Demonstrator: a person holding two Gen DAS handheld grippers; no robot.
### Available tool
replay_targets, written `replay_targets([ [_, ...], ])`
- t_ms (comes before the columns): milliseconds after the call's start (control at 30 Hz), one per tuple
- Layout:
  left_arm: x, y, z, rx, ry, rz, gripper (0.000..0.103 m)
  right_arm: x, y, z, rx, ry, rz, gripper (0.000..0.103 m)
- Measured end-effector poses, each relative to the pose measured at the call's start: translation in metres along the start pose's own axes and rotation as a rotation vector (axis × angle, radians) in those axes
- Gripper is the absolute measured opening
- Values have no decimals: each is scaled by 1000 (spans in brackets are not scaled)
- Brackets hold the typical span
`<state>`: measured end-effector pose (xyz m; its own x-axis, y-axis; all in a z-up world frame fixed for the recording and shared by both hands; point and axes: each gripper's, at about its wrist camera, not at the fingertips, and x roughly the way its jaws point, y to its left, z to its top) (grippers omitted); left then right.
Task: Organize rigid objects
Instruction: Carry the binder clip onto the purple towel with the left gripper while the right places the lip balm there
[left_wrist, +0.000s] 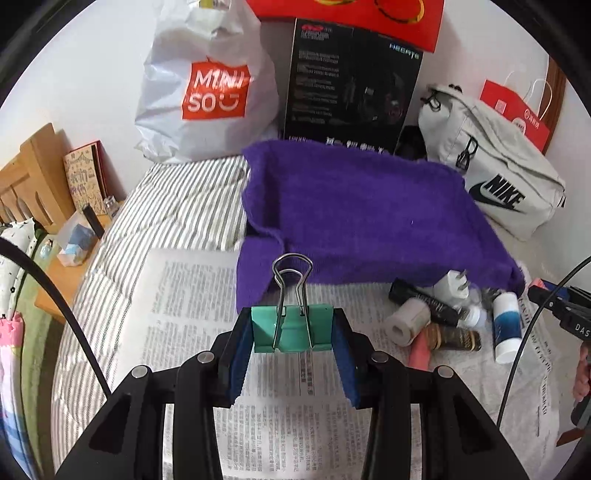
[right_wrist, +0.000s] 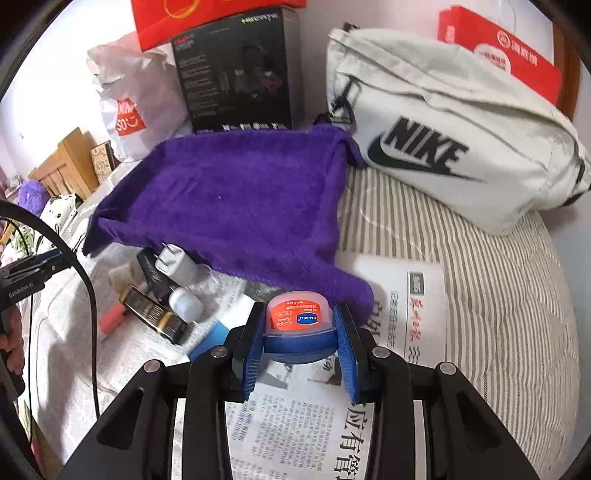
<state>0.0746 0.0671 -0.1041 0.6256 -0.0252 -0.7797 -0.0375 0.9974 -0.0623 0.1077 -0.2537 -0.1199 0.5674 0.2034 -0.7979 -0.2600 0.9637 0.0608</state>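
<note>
Bed with striped sheet (right_wrist: 461, 258), newspaper (left_wrist: 280, 406) and purple towel (left_wrist: 354, 218) spread on it. Left tongs (left_wrist: 293, 332) clamp a green binder clip (left_wrist: 293, 328); right tongs (right_wrist: 297, 325) clamp a small balm jar (right_wrist: 297, 317). Both are held over the newspaper, near the towel's front edge. Likely next: carry both level over the towel, set them apart, release low.
</note>
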Motion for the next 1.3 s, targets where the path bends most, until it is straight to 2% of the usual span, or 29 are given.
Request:
replay_targets([
  [300, -4, -2, 25, 2, -13, -29, 39, 0, -2, 23, -5, -15, 3, 37],
  [733, 20, -6, 79, 25, -6, -90, 39, 23, 0, 83, -59, -58, 16, 36],
  [1000, 51, -7, 104, 10, 24, -133, 39, 67, 9, 124, -65, -46, 28, 37],
  [1300, 80, 2, 117, 0, 59, -126, 39, 152, 13, 155, -97, 78, -12, 36],
])
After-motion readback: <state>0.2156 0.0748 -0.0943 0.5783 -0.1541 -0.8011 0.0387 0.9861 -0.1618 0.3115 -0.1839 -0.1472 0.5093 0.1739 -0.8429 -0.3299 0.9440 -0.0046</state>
